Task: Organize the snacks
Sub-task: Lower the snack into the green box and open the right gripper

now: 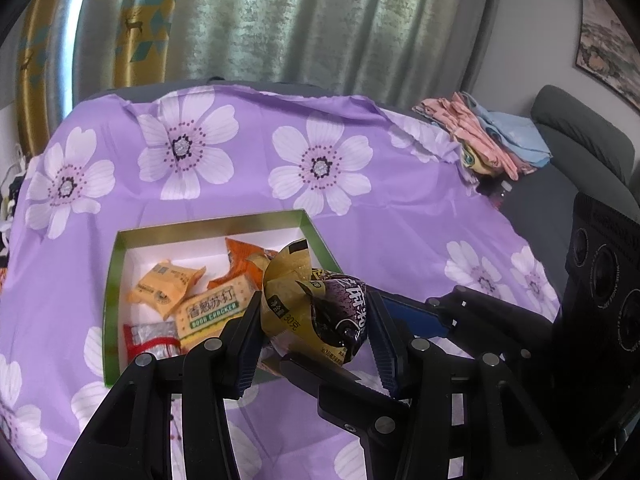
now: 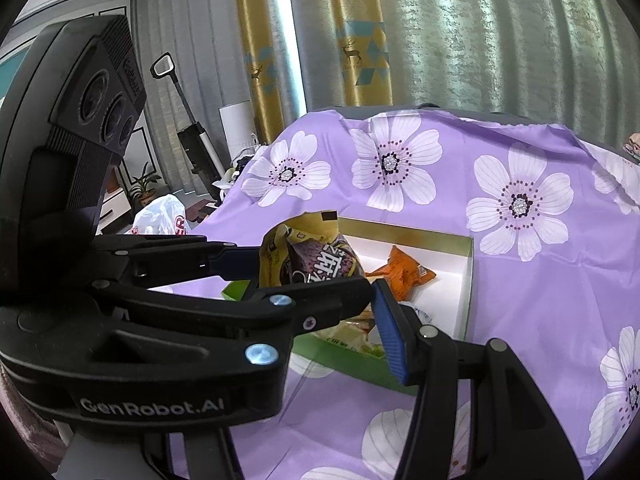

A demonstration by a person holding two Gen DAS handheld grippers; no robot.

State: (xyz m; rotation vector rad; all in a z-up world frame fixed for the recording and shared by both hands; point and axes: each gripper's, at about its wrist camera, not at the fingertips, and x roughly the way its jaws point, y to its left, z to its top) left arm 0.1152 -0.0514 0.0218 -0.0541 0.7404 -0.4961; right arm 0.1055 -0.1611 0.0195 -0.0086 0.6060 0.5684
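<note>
My left gripper is shut on a gold-and-purple snack packet and holds it above the near right corner of a green box with a white inside. The packet also shows in the right wrist view, with the left gripper across that view. The box holds several snacks: yellow packet, soda cracker pack, orange packet, red-and-silver packet. My right gripper's blue-padded finger is beside the packet; its other finger is hidden.
A purple cloth with white flowers covers the table. Folded cloths lie at the far right edge by a grey sofa. A vacuum, a plant and a white bag stand left of the table.
</note>
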